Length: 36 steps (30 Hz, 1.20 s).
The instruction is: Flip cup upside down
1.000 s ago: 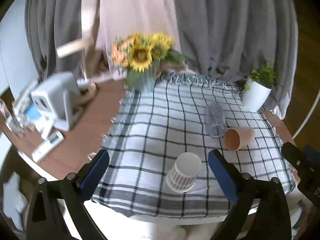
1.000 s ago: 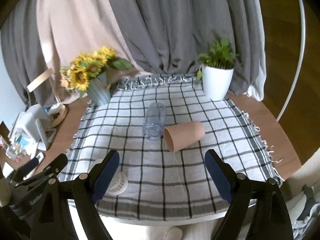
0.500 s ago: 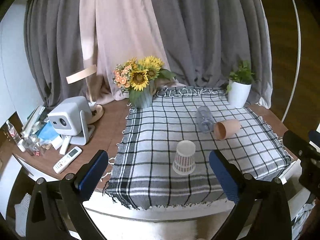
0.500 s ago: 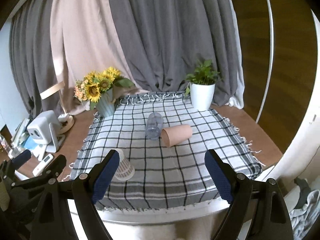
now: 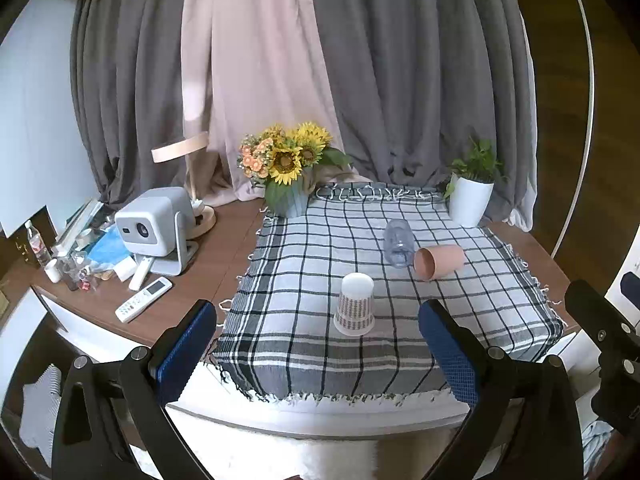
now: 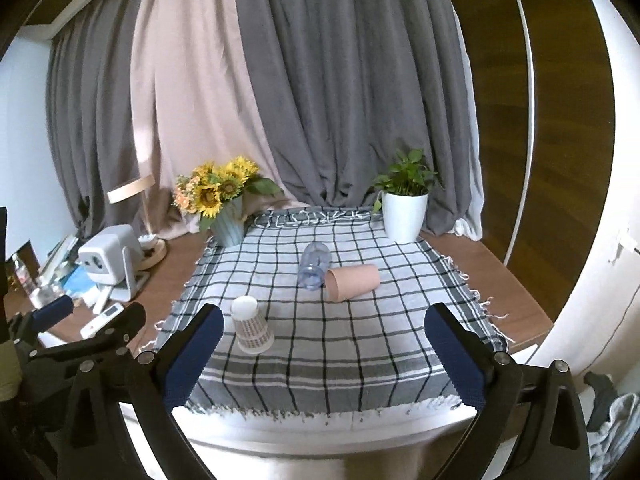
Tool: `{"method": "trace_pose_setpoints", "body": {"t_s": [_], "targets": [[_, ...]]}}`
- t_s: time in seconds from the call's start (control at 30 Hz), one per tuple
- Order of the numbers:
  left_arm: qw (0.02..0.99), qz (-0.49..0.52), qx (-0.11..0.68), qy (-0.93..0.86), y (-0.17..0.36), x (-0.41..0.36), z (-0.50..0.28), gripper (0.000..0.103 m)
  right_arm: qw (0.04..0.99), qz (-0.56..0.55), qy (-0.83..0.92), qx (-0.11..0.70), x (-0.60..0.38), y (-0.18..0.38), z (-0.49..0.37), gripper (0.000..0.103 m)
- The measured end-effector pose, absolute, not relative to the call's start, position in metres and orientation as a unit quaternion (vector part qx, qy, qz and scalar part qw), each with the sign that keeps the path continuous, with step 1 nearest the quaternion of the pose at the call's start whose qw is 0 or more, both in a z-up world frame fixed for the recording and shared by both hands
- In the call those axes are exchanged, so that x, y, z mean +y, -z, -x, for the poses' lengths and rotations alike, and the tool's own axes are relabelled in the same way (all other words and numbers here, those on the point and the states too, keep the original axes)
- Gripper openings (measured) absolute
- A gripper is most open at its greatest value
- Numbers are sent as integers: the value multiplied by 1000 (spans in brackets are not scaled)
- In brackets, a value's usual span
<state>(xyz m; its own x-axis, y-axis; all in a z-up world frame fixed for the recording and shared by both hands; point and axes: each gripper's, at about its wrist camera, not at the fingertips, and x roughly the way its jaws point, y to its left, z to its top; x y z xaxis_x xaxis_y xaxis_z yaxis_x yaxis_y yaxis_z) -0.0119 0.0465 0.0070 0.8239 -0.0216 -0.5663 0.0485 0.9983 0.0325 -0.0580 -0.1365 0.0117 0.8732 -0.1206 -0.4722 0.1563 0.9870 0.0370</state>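
A white patterned paper cup [image 5: 355,305] stands upside down on the checked cloth [image 5: 304,272]; it also shows in the right wrist view [image 6: 251,325]. A tan paper cup [image 5: 438,262] lies on its side further back, next to a clear plastic cup [image 5: 397,242] also on its side; both show in the right wrist view, tan cup [image 6: 352,282] and clear cup [image 6: 313,265]. My left gripper [image 5: 318,346] is open and empty, held off the table's front edge. My right gripper [image 6: 322,350] is open and empty, likewise back from the table.
A sunflower vase [image 5: 290,176] and a white potted plant [image 5: 472,196] stand at the cloth's back corners. A projector [image 5: 154,228], a lamp [image 5: 188,184], remotes [image 5: 144,298] and clutter sit on the wooden table at the left. Curtains hang behind.
Both grippers have pulled back and up from the table, so the cups look smaller and farther. The cups have not moved.
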Motion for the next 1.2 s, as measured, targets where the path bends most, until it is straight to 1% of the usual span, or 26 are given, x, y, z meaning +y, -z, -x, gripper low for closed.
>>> {"method": "trace_pose_setpoints", "body": {"t_s": [0.43, 1.2], "targets": [[959, -19, 282, 8, -14, 46, 36, 103, 967, -44, 65, 244, -144, -10, 70, 101], [962, -24, 273, 4, -20, 46, 43, 103, 965, -55, 74, 244, -146, -11, 76, 101]]}}
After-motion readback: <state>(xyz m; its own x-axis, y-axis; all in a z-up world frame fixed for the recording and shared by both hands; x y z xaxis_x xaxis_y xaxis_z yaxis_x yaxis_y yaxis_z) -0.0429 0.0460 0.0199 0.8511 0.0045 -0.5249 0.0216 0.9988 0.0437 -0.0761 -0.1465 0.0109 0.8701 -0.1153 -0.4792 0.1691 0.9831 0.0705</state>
